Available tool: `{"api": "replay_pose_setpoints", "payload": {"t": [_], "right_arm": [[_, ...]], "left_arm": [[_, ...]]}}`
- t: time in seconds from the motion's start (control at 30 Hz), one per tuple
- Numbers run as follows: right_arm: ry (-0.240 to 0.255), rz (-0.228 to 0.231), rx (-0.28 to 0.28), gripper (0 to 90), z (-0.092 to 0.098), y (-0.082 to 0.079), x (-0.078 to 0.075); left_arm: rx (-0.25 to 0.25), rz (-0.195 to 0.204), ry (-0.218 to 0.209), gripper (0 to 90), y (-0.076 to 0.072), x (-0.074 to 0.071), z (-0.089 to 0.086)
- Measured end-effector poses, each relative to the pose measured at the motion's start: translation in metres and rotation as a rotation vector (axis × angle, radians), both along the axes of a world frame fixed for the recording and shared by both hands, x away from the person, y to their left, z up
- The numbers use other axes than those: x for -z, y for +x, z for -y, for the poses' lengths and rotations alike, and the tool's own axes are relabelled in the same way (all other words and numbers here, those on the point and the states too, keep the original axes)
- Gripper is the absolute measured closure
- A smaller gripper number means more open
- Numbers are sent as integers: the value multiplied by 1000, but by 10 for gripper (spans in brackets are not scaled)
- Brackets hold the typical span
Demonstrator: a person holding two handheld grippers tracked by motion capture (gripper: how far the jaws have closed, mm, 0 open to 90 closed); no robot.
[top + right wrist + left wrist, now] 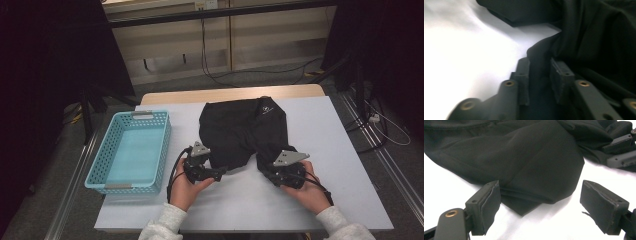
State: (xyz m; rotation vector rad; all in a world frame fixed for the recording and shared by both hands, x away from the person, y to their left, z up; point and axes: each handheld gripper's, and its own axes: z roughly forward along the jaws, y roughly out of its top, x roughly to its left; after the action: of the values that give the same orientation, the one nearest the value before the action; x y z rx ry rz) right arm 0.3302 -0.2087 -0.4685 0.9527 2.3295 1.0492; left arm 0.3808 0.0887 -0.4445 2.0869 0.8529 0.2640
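1. Black shorts (243, 131) of thin, soft knit fabric lie flat on the white counter (320, 200), the waist far from the person and the two leg openings near the hands. I judge them light and limp: they will sag and fold wherever they are not held, and the smooth cloth may slip out of a shallow bite.
2. Best places to hold are the two leg hems, where the fabric is doubled, with one pair of tongs on each leg so that the cloth stays spread.
3. Light blue plastic basket (131, 152) with a perforated wall stands on the counter just beside the shorts, at their left, and it is empty. Nothing lies between it and the shorts, so I see no obstacle.
4. Right tongs (539, 75) are clamped on a fold of the right leg hem; the cloth fills the gap between the pads.
5. Left tongs (541, 207) stand wide apart around the corner of the left leg hem, which lies between them, and the pads do not touch it yet.
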Motion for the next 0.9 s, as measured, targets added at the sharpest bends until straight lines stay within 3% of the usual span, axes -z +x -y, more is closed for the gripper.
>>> {"api": "replay_pose_setpoints", "payload": {"t": [0.07, 0.2, 0.43, 0.53, 0.63, 0.73, 0.9], "right_arm": [[-1, -4, 7, 801, 0, 1, -1], [25, -13, 8, 861, 2, 2, -3], [159, 0, -42, 865, 7, -4, -30], [200, 10, 0, 864, 18, -2, -36], [222, -8, 33, 862, 27, 1, -30], [180, -31, 76, 852, 32, 5, -21], [148, -12, 88, 774, 34, 5, -19]], "left_arm": [[2, 0, 2, 171, 0, 0, 0], [-1, 8, -2, 171, 0, -1, 0], [3, 5, 0, 172, 1, -2, -1], [5, 8, 5, 173, 0, -2, -1], [4, 7, 2, 173, 0, -2, -1], [3, 8, 0, 173, 0, -1, 0], [4, 4, -5, 173, 1, -3, -2]]}}
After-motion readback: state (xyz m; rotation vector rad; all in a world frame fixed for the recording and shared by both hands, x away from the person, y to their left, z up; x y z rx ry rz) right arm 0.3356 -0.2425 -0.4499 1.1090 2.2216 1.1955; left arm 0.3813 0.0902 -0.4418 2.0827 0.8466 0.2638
